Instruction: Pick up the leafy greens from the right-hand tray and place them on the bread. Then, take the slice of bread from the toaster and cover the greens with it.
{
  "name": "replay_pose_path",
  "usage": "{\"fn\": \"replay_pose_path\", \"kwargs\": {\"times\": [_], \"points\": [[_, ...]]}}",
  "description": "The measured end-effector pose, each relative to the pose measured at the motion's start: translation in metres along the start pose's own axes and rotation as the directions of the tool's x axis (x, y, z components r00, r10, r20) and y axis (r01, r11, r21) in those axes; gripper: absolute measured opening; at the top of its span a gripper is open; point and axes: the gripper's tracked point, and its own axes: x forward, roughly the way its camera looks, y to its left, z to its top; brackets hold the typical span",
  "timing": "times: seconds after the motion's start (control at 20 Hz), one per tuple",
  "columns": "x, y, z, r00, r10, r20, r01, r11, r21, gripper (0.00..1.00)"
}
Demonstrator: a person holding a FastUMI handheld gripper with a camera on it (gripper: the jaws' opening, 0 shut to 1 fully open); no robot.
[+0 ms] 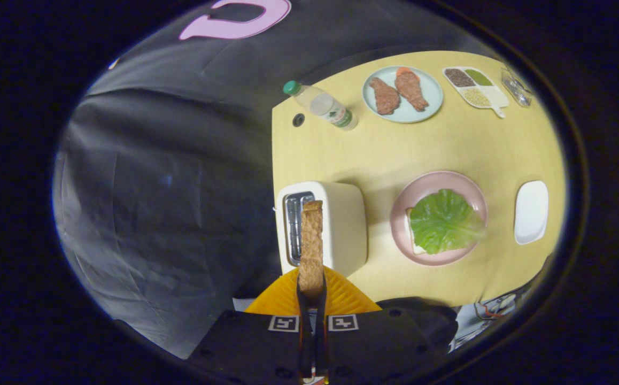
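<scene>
- Bread slice [311, 246]: held edge-on between the fingers of the gripper [312, 299], which is clamped on its lower end; the slice extends ahead of the fingertips, above the toaster's slot.
- Toaster [341, 224]: directly beyond the fingers, on the yellow table [448, 144].
- Pink plate [411, 192]: just beside the toaster, carrying a lettuce leaf [444, 220] laid over a lower bread slice [415, 247].
- White tray [531, 212]: beside the plate, apart from it.
</scene>
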Motion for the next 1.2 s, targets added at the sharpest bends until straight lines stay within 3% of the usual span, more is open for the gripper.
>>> {"fn": "replay_pose_path", "kwargs": {"times": [0.35,0.5,0.85,1.2], "points": [[0.020,-0.116,0.001,0.997,-0.078,0.018,0.077,0.996,0.041,0.06],[0.034,-0.146,-0.002,0.997,-0.080,0.014,0.081,0.997,-0.009,0.06],[0.063,-0.177,-0.002,0.999,-0.034,0.010,0.035,0.998,-0.061,0.06],[0.087,-0.217,-0.003,0.993,-0.113,-0.018,0.110,0.986,-0.125,0.06]]}}
